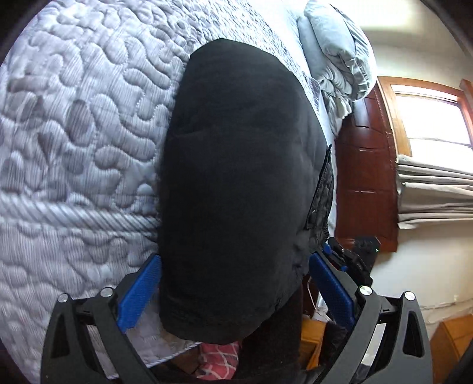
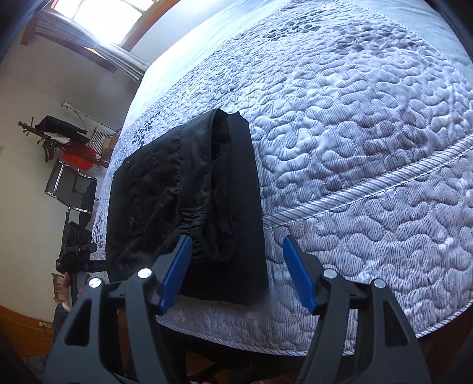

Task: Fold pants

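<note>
Pants between parted right gripper pads

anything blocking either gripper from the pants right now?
Nothing visible. The black pants lie folded on the mattress, directly ahead of the open right gripper. The left gripper is open with the fabric between its fingers.

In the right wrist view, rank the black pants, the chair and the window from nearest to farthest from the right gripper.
1. Black pants: folded on the mattress edge, right by the right gripper, partly between its open fingers.
2. Chair: at left, beyond the bed's side.
3. Window: top left, on the far wall.
</note>
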